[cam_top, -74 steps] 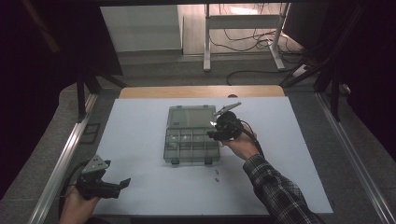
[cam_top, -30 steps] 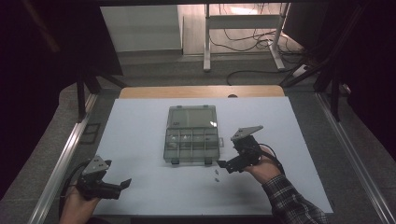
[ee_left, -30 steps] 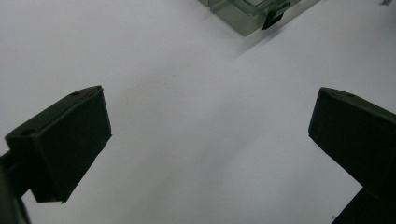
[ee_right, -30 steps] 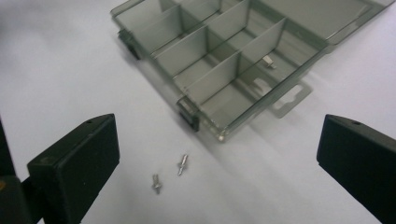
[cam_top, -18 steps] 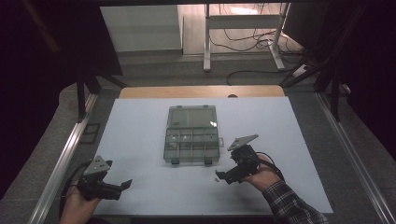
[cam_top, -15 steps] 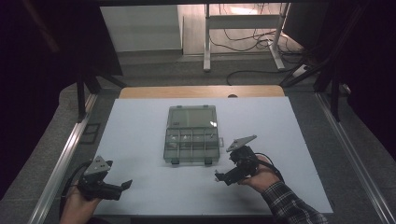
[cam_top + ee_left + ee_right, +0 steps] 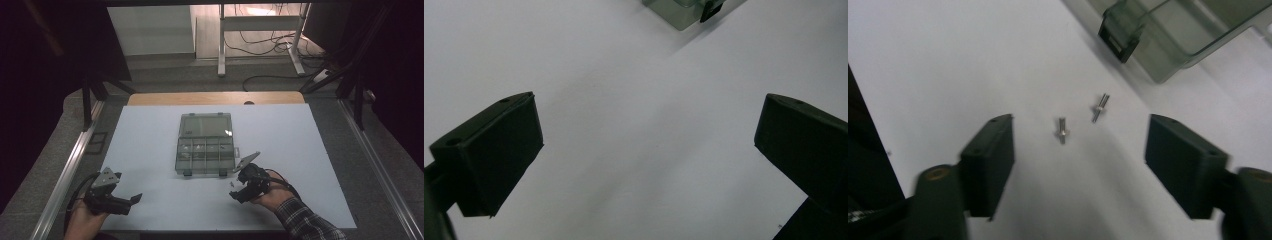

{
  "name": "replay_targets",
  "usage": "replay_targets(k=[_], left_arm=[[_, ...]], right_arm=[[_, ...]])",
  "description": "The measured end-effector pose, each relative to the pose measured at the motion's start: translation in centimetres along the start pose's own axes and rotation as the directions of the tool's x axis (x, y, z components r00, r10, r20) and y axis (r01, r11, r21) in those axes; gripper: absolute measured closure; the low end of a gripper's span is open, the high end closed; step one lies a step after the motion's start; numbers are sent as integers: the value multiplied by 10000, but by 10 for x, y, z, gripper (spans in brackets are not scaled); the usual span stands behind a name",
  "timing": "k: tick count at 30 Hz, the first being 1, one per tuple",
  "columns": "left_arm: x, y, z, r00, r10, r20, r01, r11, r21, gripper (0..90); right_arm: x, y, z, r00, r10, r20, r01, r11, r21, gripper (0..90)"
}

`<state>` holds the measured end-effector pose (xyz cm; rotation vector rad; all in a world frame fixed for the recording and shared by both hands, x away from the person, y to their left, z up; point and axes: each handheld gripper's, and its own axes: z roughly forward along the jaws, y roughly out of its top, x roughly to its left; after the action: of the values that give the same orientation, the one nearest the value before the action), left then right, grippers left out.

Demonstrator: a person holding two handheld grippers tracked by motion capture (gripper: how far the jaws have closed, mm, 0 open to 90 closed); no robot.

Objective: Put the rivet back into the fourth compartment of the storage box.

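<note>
A clear grey compartment box (image 7: 205, 144) lies open at the middle of the white table (image 7: 310, 145). Two small metal screws (image 7: 1062, 130) (image 7: 1100, 107) lie on the table just in front of its right latch (image 7: 1119, 36). My right gripper (image 7: 237, 191) hovers low over them with its jaws wide open, the screws lying between and slightly beyond the pads (image 7: 992, 160). My left gripper (image 7: 131, 202) rests at the table's near left corner, open and empty, pointing right. A corner of the box (image 7: 684, 11) shows far ahead of it.
A wooden strip (image 7: 215, 97) borders the table's far edge. Metal rails (image 7: 70, 170) run along both sides. Desk legs and cables (image 7: 260, 40) stand on the floor beyond. A plaid sleeve (image 7: 305, 222) comes in from the bottom right.
My right gripper has left the box's right side and come down toward the near edge, settling open over the two screws. The left gripper has stayed put.
</note>
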<state>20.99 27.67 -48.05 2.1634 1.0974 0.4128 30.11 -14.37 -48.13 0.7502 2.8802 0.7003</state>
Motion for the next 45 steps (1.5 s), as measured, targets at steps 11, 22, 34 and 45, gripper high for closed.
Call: replay_targets(k=[11,22,34,45], left_arm=[[-1,0,1,10000,56,19,-56,10000,66,0],[-1,0,1,9999,128,23,-129,9999,116,0],[-1,0,2,9998,185,15,-185,9997,177,0],[-2,0,2,9998,204,33,-204,9996,185,0]], right_arm=[[9,9,19,9961,-841,-256,857,9938,707,611],[9,11,29,9936,-1122,-101,1126,9873,1118,759],[7,12,29,9952,-944,-258,967,9886,1154,806],[5,14,12,9970,-674,-377,679,9976,131,805]])
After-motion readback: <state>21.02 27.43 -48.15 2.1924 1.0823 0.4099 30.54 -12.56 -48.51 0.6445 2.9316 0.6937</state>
